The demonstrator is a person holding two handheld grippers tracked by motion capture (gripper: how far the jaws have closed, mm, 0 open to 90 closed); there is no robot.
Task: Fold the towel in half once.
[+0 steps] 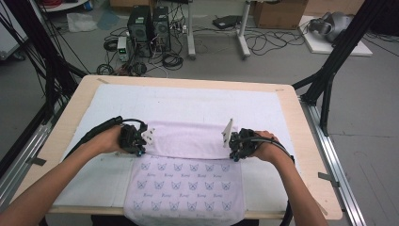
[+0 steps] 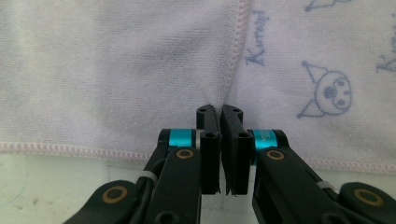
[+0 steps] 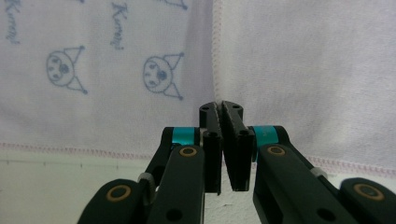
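A lilac towel (image 1: 188,188) printed with small cartoon faces lies on a white mat (image 1: 108,106). Its far part is turned over, so the plain side (image 1: 188,139) faces up. My left gripper (image 1: 140,149) sits at the left end of that turned-over strip and my right gripper (image 1: 235,154) at the right end. In the left gripper view the jaws (image 2: 219,109) are shut on the towel (image 2: 116,70), where its pink hem (image 2: 236,56) runs down and puckers between them. In the right gripper view the jaws (image 3: 219,106) are likewise shut where the towel's (image 3: 303,70) hem (image 3: 215,56) meets them.
The mat covers most of a pale wooden table (image 1: 303,141), and the towel's near end hangs at the front edge. Black frame posts (image 1: 329,70) stand at both sides. Computer towers (image 1: 148,26) and cables lie on the floor beyond.
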